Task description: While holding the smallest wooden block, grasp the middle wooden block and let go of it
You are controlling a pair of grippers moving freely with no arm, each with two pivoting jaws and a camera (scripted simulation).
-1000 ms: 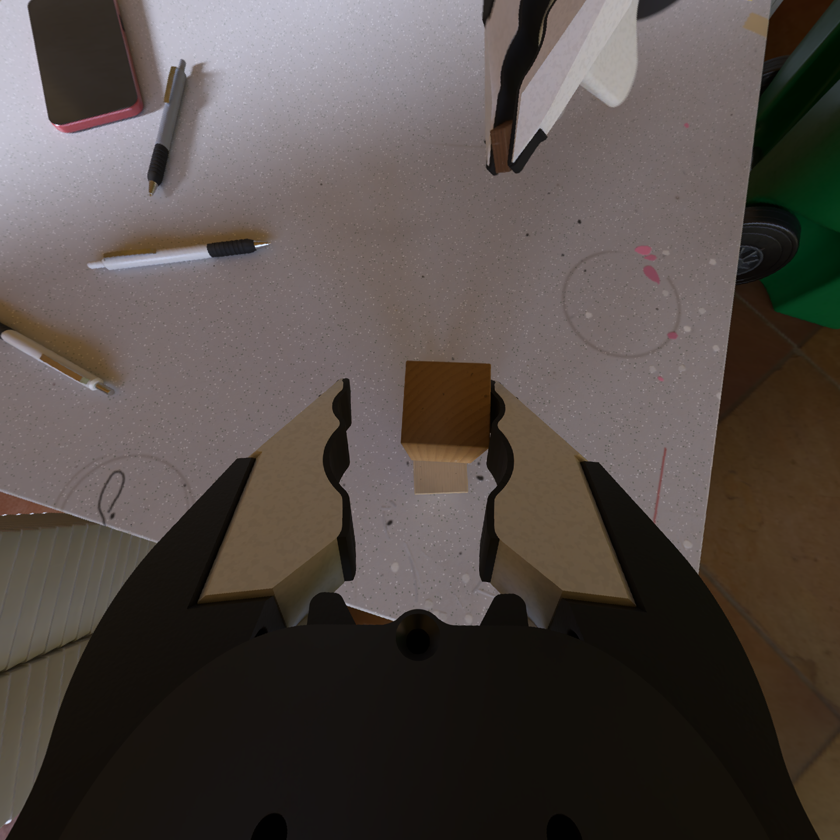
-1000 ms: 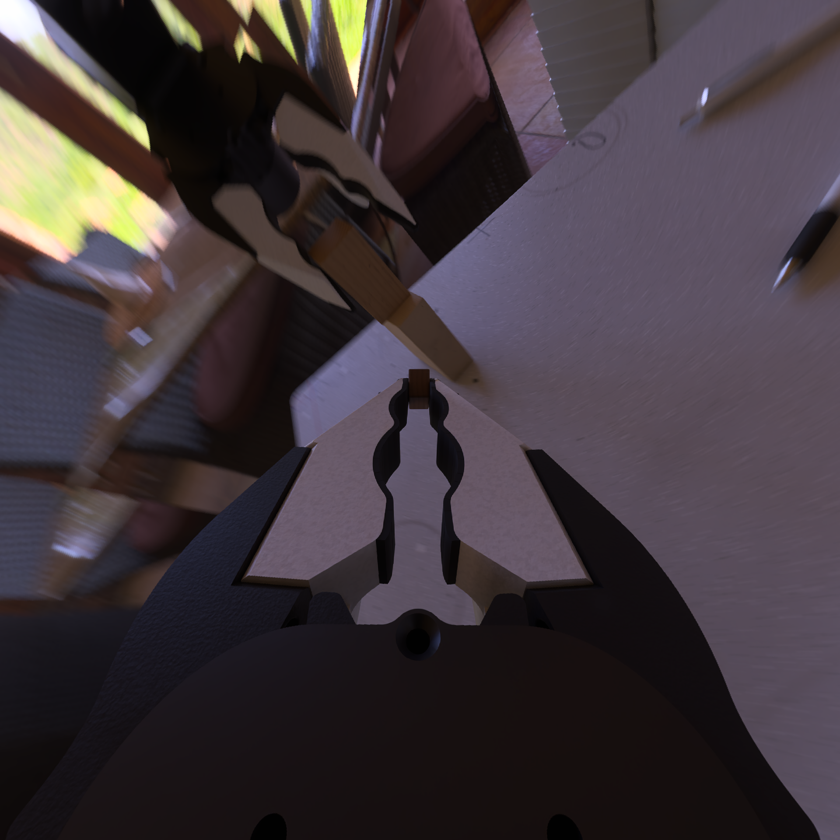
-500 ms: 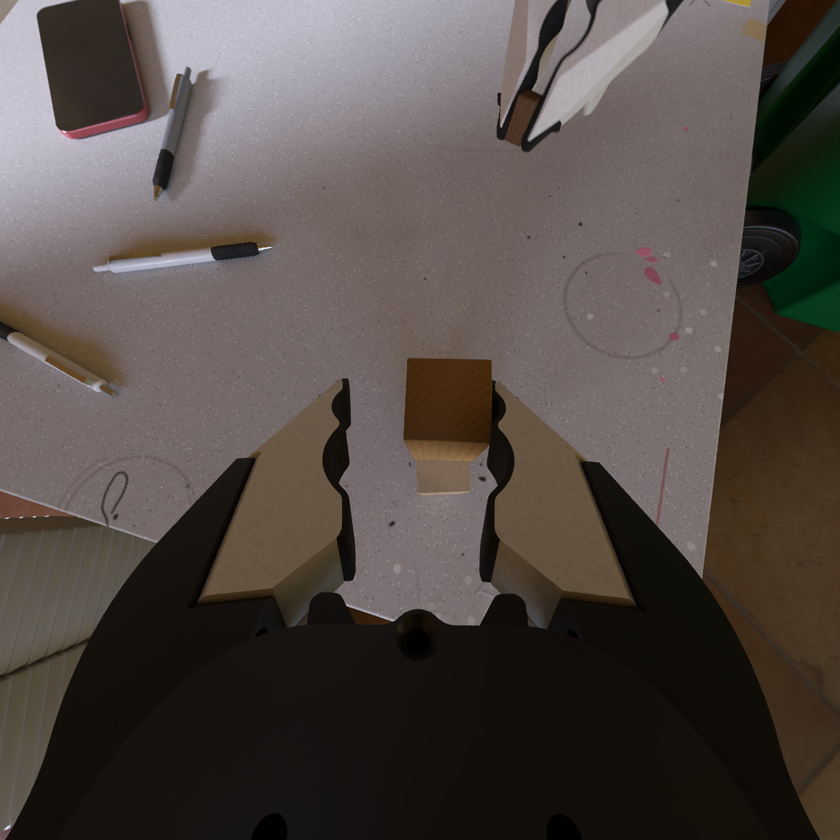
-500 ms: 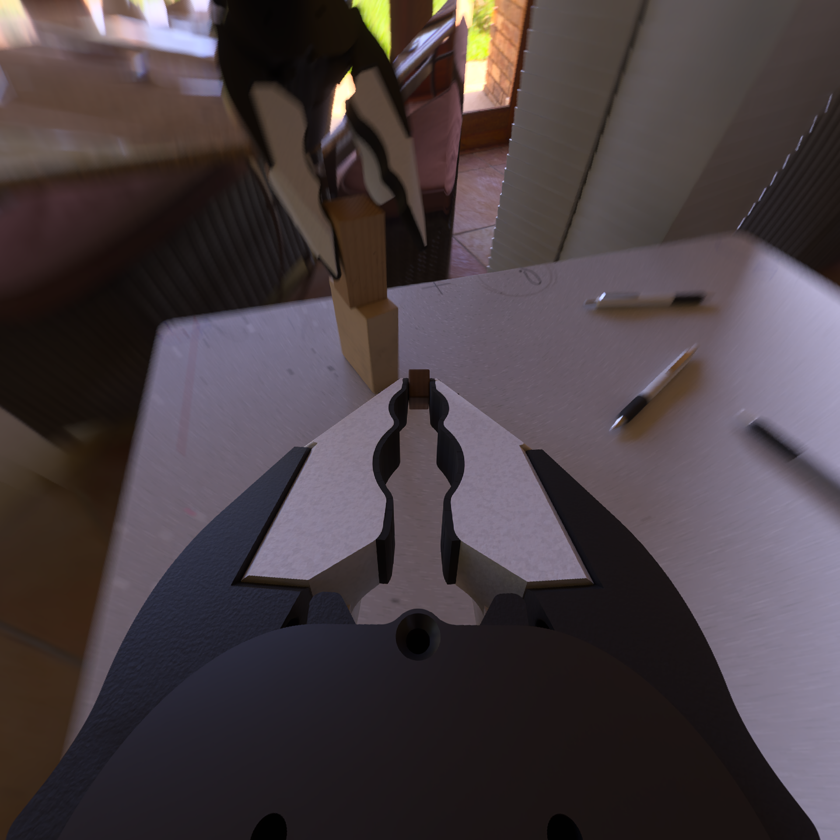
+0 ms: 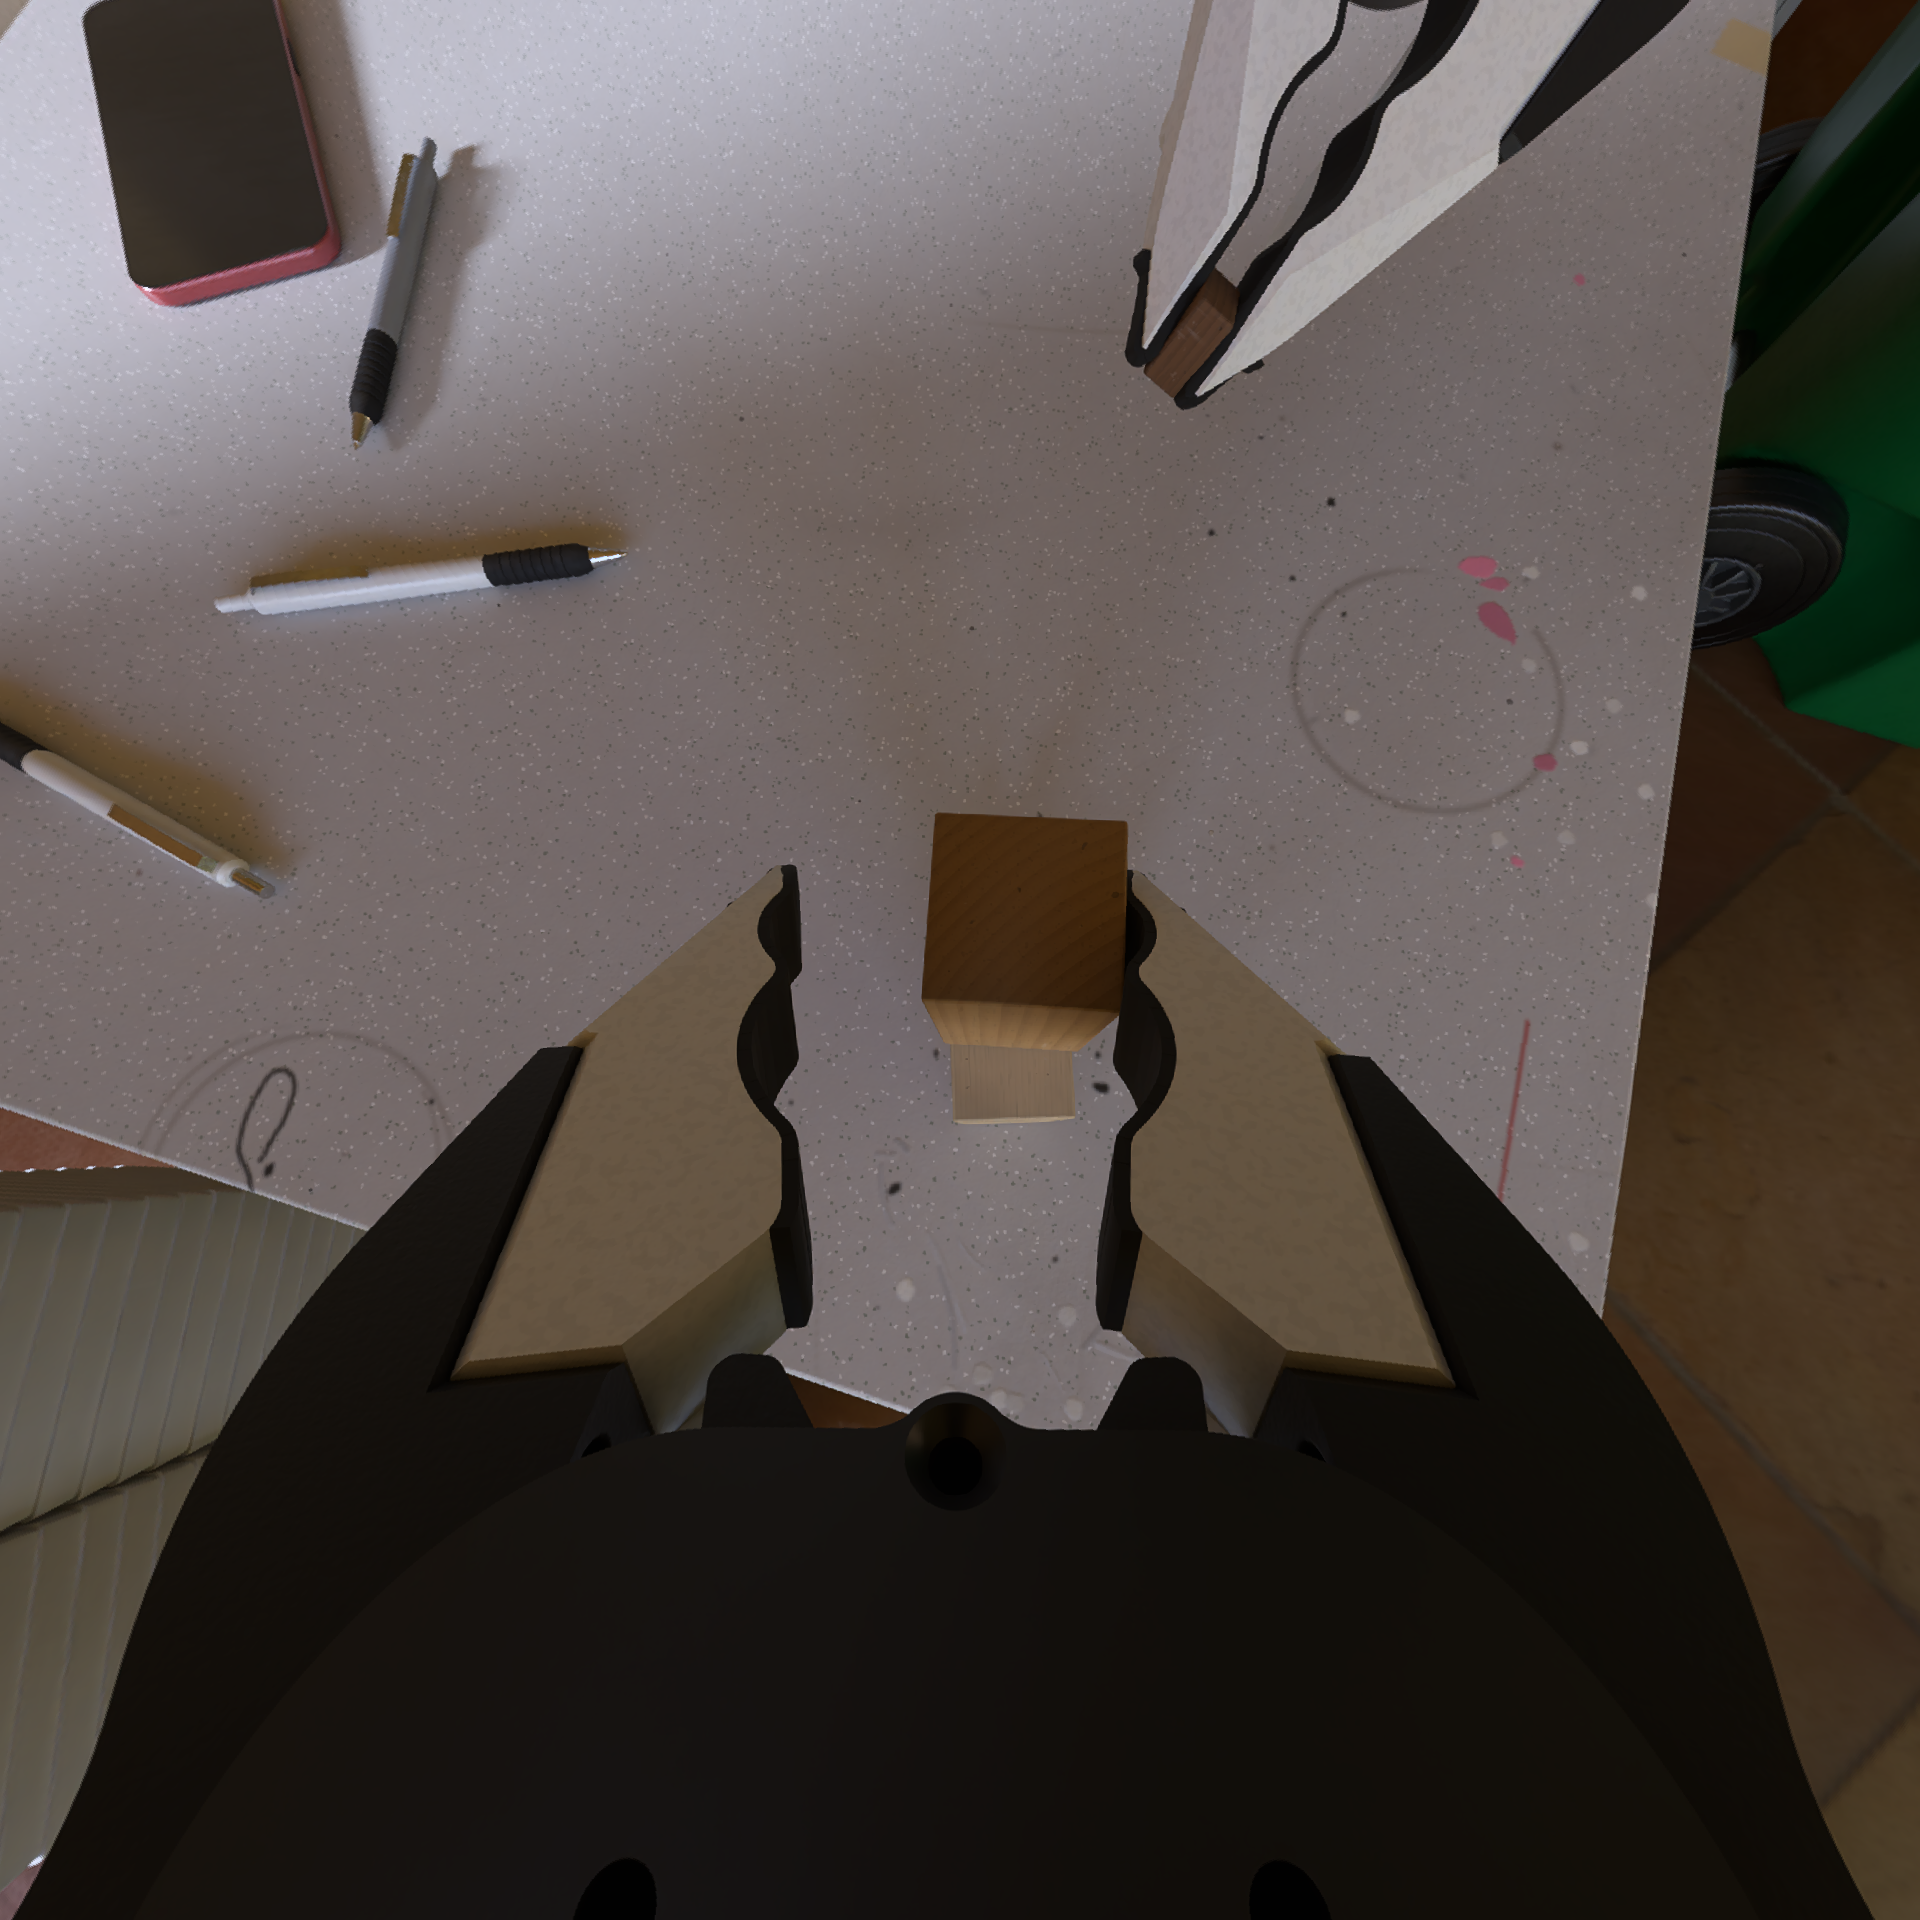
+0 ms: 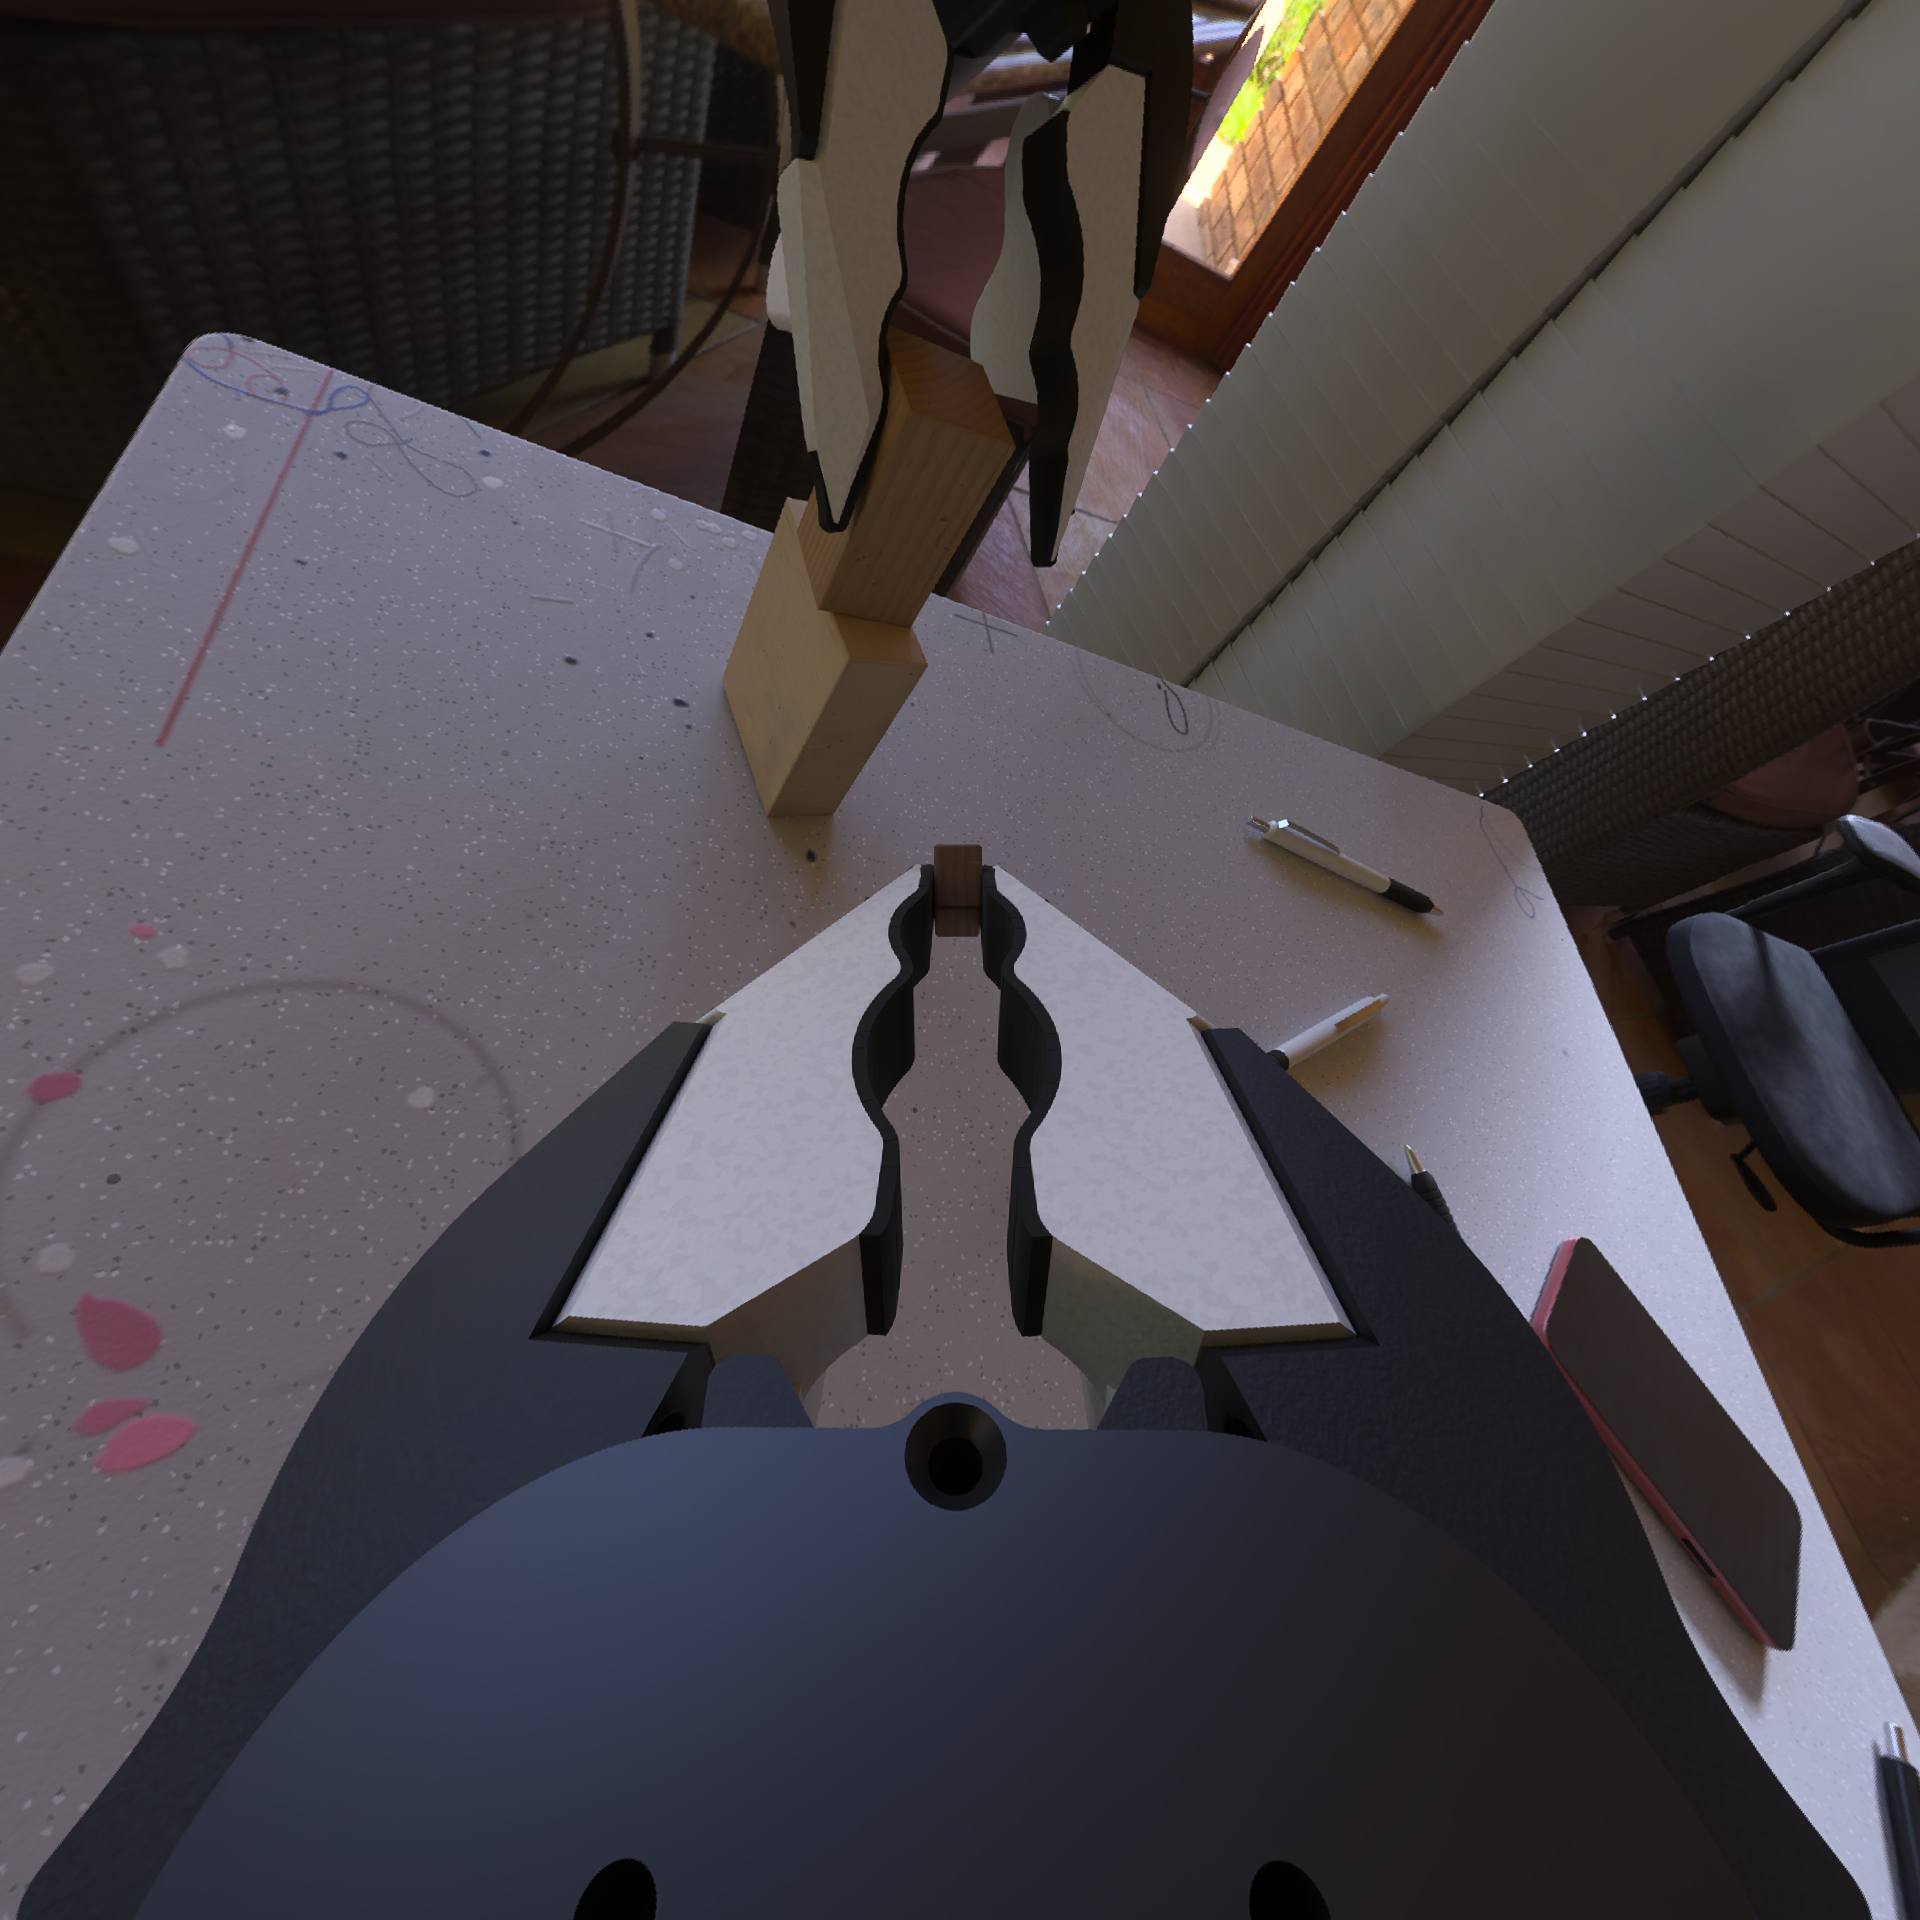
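Note:
The middle wooden block [image 5: 1023, 914], brown on top, stands on a paler, larger block [image 5: 1013, 1081] on the speckled table [image 5: 831, 416]. My left gripper [image 5: 961, 904] is open around it from above. Its right finger touches the block's side and its left finger stands apart. In the right wrist view the left gripper [image 6: 935, 530] straddles the middle block [image 6: 925, 499] on the larger block [image 6: 821, 707]. My right gripper [image 6: 956, 883] is shut on the smallest block [image 6: 956, 888], a dark brown cube, above the table. It also shows in the left wrist view [image 5: 1184, 358] with the cube [image 5: 1200, 327].
Three pens [image 5: 416, 582] [image 5: 390, 291] [image 5: 135, 821] and a red-edged phone [image 5: 208, 145] lie on the left of the table. The table's edge runs close on the right, with a green object [image 5: 1829, 416] beyond. An office chair [image 6: 1787, 1091] and a white slatted panel [image 6: 1507, 468] stand off the table.
My right gripper has swung round with the small cube, so its view now looks down across the table at the stack. My left gripper has hardly moved and stays open.

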